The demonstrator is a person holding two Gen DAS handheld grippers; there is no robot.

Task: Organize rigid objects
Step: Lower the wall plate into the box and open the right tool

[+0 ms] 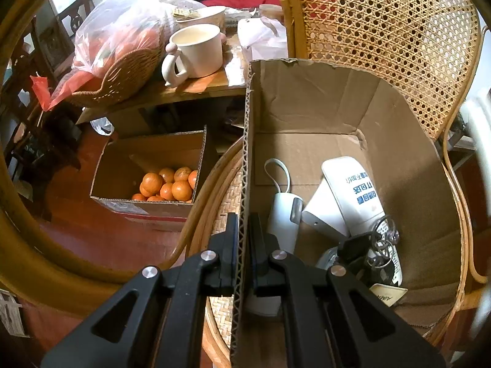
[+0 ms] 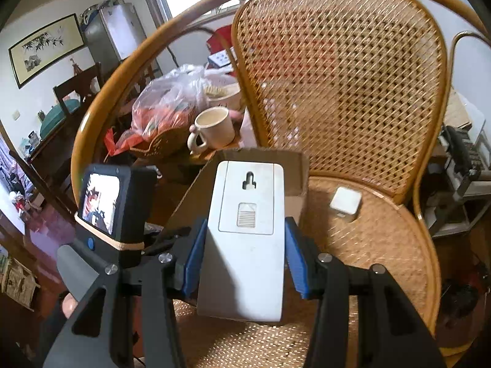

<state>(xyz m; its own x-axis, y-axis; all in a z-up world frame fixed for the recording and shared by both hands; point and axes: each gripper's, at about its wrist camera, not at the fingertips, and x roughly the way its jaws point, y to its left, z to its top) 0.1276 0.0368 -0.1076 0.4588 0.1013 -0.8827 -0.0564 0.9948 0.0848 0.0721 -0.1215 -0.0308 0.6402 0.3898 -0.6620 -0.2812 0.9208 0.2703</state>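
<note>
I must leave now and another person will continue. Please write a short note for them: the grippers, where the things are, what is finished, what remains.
Left gripper: shut on the side wall of the cardboard box, steadying it on the rattan chair.
Right gripper: shut on a white flat device, held above the seat, not yet in the box.
Done: several white devices and a key bunch lie in the box.
Left: drop in the held device, then the small white cube on the seat.

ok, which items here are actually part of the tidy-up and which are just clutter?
In the job:
- cardboard box on the chair, left gripper shut on its wall
- white device, in the right gripper
- white items and keys already boxed
- white adapter on the seat, likely next

Lying about:
- mug
- box of oranges
- bagged basket
</note>
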